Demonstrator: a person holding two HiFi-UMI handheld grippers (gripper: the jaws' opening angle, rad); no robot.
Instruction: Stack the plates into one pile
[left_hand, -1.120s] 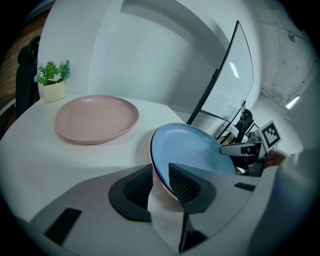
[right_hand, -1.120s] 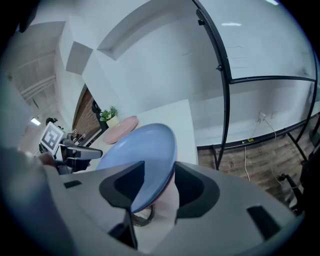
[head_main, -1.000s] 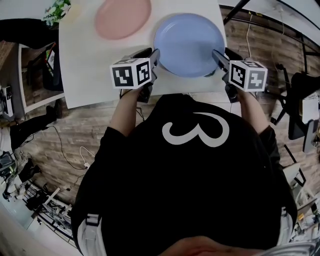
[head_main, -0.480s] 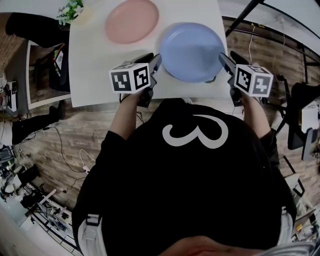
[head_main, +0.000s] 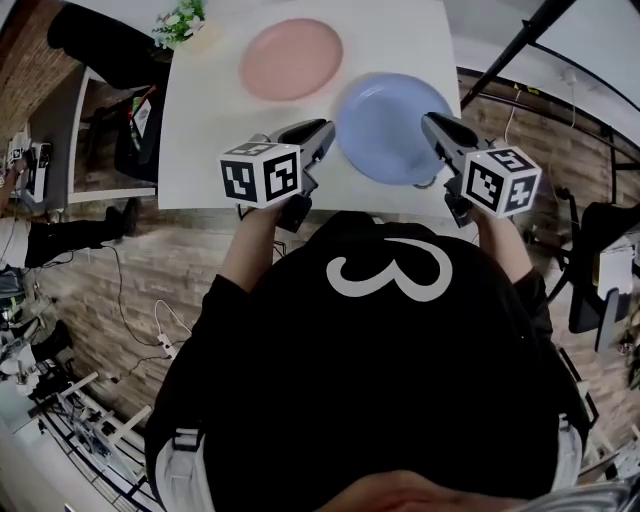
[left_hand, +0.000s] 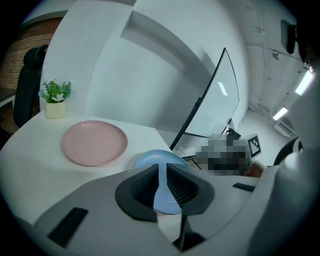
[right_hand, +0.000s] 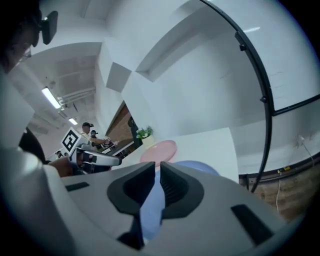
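Nearest the person, both hand-held tools have changed their hold. A second ago the left gripper (head_main: 322, 137) and the right gripper (head_main: 432, 126) stood with jaws apart at opposite sides of the blue plate (head_main: 390, 125). Their jaws have just been closing, and now each one is clamped on that plate's rim. In the left gripper view the thin blue edge runs straight up between the ribbed pads, which press on it from both sides. The right gripper view shows the same, with the pads drawn close together around the rim.

The blue plate hangs between the two grippers over the near right part of the white table (head_main: 200, 120). Set against the earlier pictures, both grippers sit higher and the plate looks lifted and slightly tilted instead of lying flat, though a gap under it cannot be seen outright.

Beyond it and to the left, the pink plate (head_main: 291, 59) lies flat on the table where it was, untouched. In the head view its edge lies just beside the blue plate's far rim. A small potted plant (head_main: 180, 22) stands at the far left corner, well clear of both.

The pick-up therefore looks done, and the carry to the pink plate is probably next. A two-sided grip on a thin rim could let the plate tip, so it should be kept level.
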